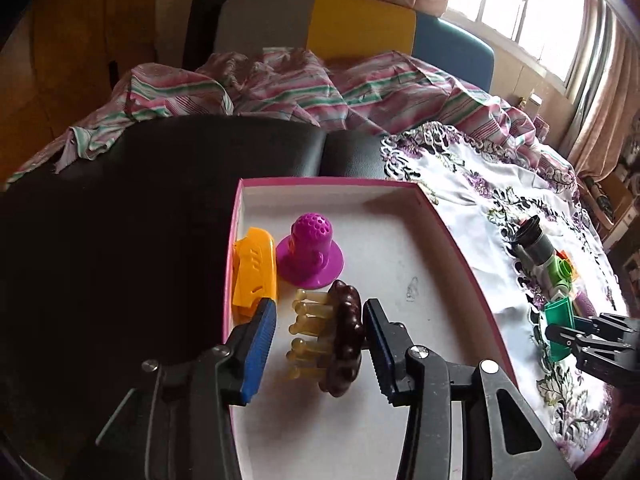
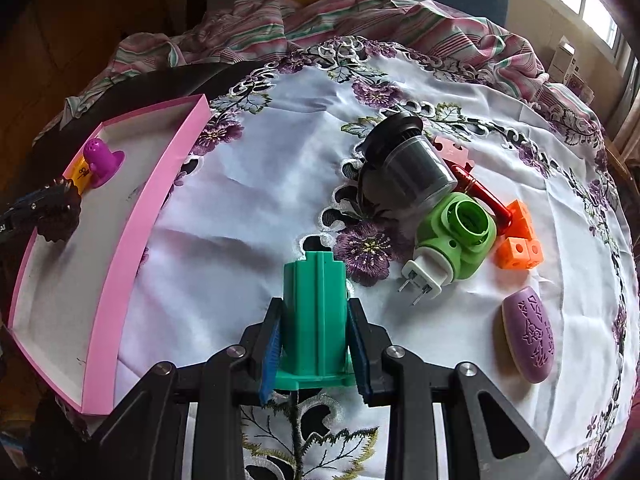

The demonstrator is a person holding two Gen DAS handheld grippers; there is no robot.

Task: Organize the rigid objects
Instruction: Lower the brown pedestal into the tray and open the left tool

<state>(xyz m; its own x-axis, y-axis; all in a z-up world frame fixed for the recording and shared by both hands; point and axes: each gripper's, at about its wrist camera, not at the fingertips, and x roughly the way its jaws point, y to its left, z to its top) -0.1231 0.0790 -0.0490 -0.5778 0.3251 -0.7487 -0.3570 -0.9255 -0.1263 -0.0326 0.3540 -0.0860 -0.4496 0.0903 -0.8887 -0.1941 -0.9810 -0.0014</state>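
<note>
Right wrist view: the right gripper [image 2: 314, 344] is clamping a teal ribbed plastic block [image 2: 315, 312] between its blue pads, low over the white embroidered tablecloth [image 2: 248, 200] covering the worktop. Just beyond to the right are lying a purple oval embossed piece [image 2: 529, 339], a green plug-in socket adapter [image 2: 456, 240] with white prongs, orange cubes [image 2: 519, 240], a red clip [image 2: 482, 194] and a dark cylindrical jar [image 2: 408, 164] tipped on its side, clustered closely together. Left, well apart from them, a shallow pink-walled cardboard tray [image 2: 132, 232] is sitting.

In the left wrist view, the left gripper [image 1: 320, 344] is standing with its pads apart on either side of a brown scalloped massage brush [image 1: 346, 344] with amber prongs, which is resting on edge inside the tray; whether the right pad is touching it I cannot tell. Farther in, against the tray's left wall, an orange plastic piece [image 1: 256, 268] and a magenta perforated dome with flange [image 1: 310, 250] are sitting.
</note>
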